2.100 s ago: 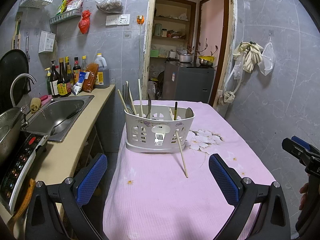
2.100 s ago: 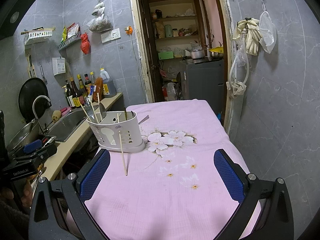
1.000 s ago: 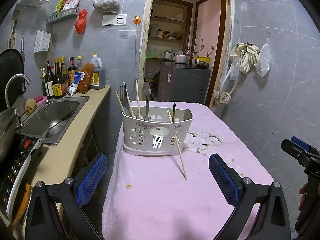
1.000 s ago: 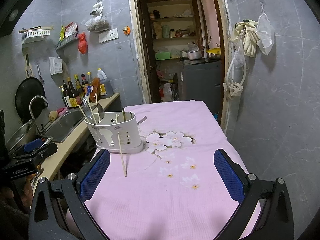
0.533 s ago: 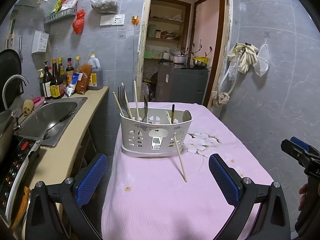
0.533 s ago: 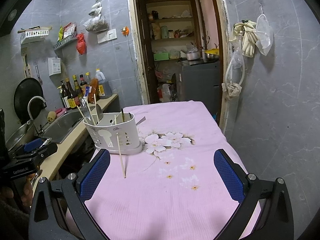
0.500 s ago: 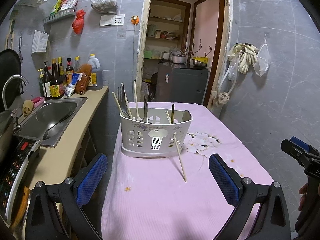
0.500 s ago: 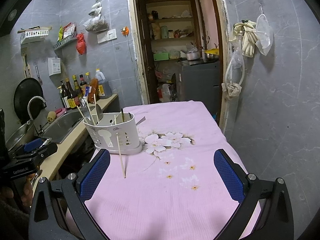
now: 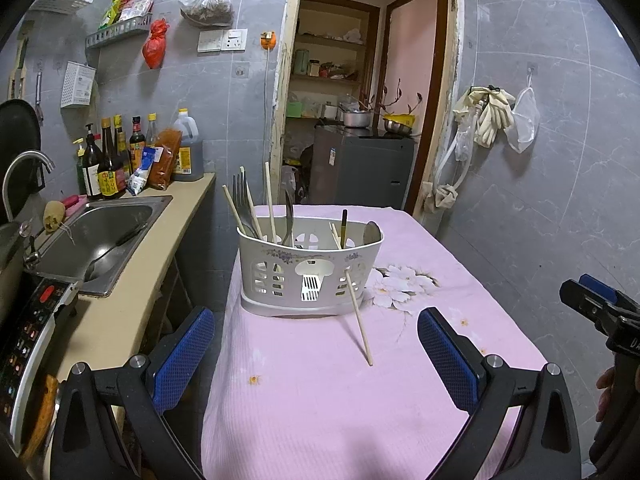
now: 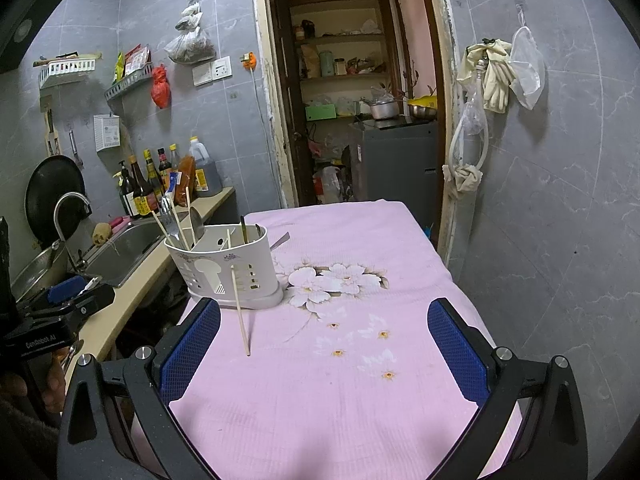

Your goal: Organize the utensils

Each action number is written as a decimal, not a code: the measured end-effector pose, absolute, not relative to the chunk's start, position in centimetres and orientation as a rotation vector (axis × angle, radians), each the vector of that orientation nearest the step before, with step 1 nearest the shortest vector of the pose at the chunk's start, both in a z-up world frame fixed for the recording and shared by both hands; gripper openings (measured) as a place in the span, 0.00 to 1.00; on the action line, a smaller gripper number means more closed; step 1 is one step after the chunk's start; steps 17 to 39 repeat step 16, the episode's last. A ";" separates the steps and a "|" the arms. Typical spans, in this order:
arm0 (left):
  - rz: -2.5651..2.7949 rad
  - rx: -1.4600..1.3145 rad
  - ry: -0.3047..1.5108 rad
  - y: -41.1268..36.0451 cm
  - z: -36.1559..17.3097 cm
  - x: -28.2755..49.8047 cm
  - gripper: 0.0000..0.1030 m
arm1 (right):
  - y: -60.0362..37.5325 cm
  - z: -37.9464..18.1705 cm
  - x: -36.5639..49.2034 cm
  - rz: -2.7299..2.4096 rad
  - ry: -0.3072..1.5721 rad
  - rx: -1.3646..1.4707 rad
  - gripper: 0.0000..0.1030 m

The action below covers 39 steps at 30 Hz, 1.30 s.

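Both tongs are spread wide with nothing between the blue pads. The left gripper (image 9: 312,344) hangs over the near left part of the pink tablecloth (image 9: 312,408), and the right gripper (image 10: 324,344) hovers over the near middle of it.

The white utensil caddy (image 9: 310,270) stands toward the table's left edge, about halfway back, well ahead of both sets of fingers. From the left wrist view it's straight ahead between the two pads; from the right wrist view it's off toward the left finger. Standing in it on the left side are a fork (image 9: 240,204), a few light wooden chopsticks and a spoon (image 9: 289,220); the right side has a dark chopstick (image 9: 343,226) and another spoon bowl (image 9: 371,232) peeking over the rim.

One loose chopstick (image 9: 359,320) leans against the front of the caddy, tilted, with its lower tip resting on the cloth nearer the tongs. It's the closest utensil to either gripper, though neither touches it.

Left of the table runs a counter with a steel sink (image 9: 96,232) and sauce bottles (image 9: 108,160) against the wall.
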<state>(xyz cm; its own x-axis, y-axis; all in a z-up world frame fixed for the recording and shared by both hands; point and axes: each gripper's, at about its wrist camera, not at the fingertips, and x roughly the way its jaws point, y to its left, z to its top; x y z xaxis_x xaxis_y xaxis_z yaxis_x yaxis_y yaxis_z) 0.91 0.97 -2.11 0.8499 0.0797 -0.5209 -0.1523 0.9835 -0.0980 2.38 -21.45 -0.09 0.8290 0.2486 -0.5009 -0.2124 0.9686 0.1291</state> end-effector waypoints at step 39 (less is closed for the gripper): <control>0.120 -0.140 0.536 -0.8 -2.2 3.5 0.99 | -22.1 -0.7 2.8 0.231 0.545 0.069 0.99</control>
